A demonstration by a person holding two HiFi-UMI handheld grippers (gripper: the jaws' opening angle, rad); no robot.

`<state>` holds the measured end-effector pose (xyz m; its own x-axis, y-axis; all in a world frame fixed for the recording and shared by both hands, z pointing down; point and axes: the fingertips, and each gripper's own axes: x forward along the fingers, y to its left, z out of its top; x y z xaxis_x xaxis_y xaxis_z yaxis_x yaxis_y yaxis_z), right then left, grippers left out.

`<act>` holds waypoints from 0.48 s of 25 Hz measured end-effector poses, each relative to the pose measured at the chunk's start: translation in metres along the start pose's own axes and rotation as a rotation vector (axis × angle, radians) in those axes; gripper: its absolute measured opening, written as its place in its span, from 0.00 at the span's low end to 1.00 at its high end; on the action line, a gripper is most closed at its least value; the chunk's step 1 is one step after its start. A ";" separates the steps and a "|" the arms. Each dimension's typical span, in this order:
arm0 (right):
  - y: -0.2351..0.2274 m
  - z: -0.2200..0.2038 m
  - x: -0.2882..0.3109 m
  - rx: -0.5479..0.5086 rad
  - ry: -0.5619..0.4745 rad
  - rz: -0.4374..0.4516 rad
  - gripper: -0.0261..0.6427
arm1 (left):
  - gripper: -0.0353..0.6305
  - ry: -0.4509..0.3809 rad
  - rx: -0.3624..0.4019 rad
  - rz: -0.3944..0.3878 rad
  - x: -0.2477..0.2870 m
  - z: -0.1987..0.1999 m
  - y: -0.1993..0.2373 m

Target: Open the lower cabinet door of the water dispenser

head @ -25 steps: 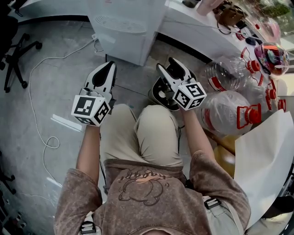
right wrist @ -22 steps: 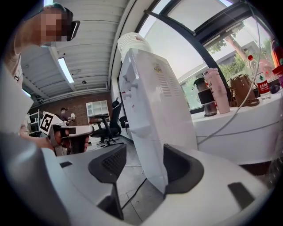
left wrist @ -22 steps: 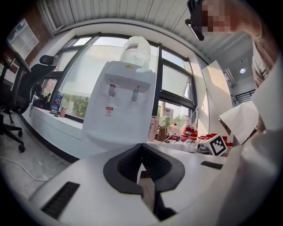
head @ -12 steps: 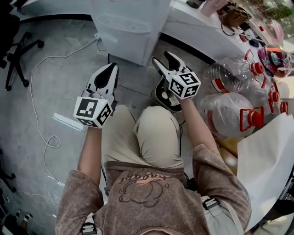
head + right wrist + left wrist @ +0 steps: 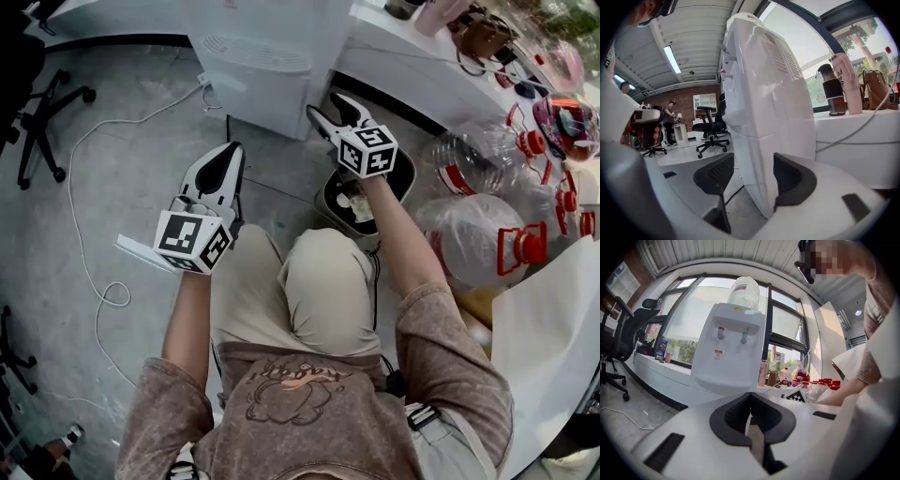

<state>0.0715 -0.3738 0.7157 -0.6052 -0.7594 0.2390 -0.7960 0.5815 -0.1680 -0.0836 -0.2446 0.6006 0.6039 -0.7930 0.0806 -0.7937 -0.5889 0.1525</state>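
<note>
Since a second ago, the right hand-held gripper has been carried forward from above the black bin to the front right corner of the water dispenser, while the left hand-held gripper has been kept almost in place. Nearest, the person's bent knee is seen, with the left hand-held gripper held above the floor just to its left; its jaws are brought together and nothing is gripped between them. Beyond the knee, the bin is set on the floor, beside large water bottles. Farther on, the right hand-held gripper's jaws are spread wide, and the dispenser's lower cabinet is framed between them; whether it is touched cannot be told. The dispenser is stood on the floor against the white desk, upright, with a bottle mounted on top.
</note>
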 end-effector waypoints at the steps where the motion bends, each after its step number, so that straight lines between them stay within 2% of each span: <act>1: -0.003 -0.002 0.004 -0.004 0.008 -0.002 0.41 | 0.08 0.004 0.002 0.001 0.000 -0.001 0.000; 12: -0.016 -0.009 0.034 -0.002 0.033 -0.013 0.43 | 0.08 0.031 0.001 0.014 -0.002 -0.012 0.008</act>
<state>0.0638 -0.4066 0.7348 -0.5943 -0.7565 0.2730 -0.8035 0.5726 -0.1626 -0.0906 -0.2455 0.6136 0.5950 -0.7957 0.1130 -0.8019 -0.5784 0.1498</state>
